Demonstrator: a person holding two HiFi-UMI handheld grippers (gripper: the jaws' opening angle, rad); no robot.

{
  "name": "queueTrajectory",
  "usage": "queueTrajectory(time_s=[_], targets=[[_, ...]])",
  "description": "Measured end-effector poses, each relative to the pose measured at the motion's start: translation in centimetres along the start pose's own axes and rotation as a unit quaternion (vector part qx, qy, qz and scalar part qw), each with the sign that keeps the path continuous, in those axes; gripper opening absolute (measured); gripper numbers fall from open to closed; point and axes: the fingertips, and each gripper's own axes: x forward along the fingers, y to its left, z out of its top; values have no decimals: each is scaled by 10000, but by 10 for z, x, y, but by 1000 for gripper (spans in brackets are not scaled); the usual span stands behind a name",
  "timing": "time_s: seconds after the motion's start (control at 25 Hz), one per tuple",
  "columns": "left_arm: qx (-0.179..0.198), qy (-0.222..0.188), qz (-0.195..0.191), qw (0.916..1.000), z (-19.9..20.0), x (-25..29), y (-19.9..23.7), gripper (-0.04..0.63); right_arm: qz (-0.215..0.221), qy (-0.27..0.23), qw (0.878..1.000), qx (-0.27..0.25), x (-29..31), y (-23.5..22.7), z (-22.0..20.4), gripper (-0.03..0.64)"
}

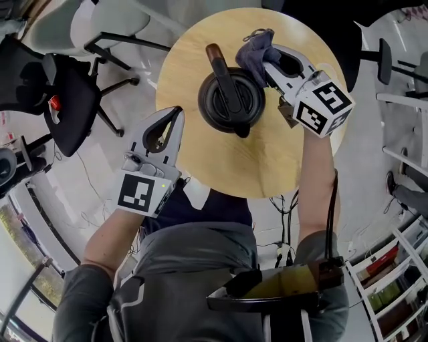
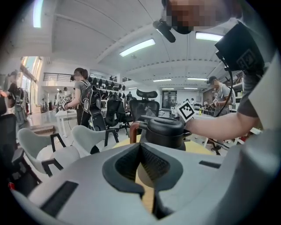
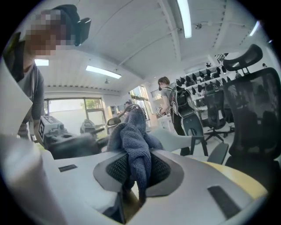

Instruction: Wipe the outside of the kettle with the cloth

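Note:
A black kettle (image 1: 231, 100) with a brown-tipped handle (image 1: 215, 53) stands in the middle of a round wooden table (image 1: 267, 167). My right gripper (image 1: 264, 59) is shut on a blue-grey cloth (image 1: 256, 48), held against the kettle's far right side. In the right gripper view the cloth (image 3: 131, 140) bulges out between the jaws of the right gripper (image 3: 135, 178), and the kettle (image 3: 72, 147) is a dark blur at the left. My left gripper (image 1: 178, 113) hangs at the table's left edge, shut and holding nothing. From the left gripper (image 2: 140, 147) the kettle (image 2: 164, 132) stands straight ahead.
A black office chair (image 1: 67, 100) and a white chair (image 1: 114, 20) stand left of the table. Shelving (image 1: 394, 267) runs along the lower right. More chairs and people (image 2: 81, 96) are in the room behind.

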Motion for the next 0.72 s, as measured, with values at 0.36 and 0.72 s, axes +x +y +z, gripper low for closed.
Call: queueTrajectory(time_s=[0.36, 0.72], targets=[[216, -44, 155, 9996, 8, -5, 9, 9, 1420, 372, 9889, -216, 31, 28, 11, 95], [102, 77, 59, 9999, -20, 4, 21, 9, 1848, 864, 9787, 239, 54, 14, -31, 95]])
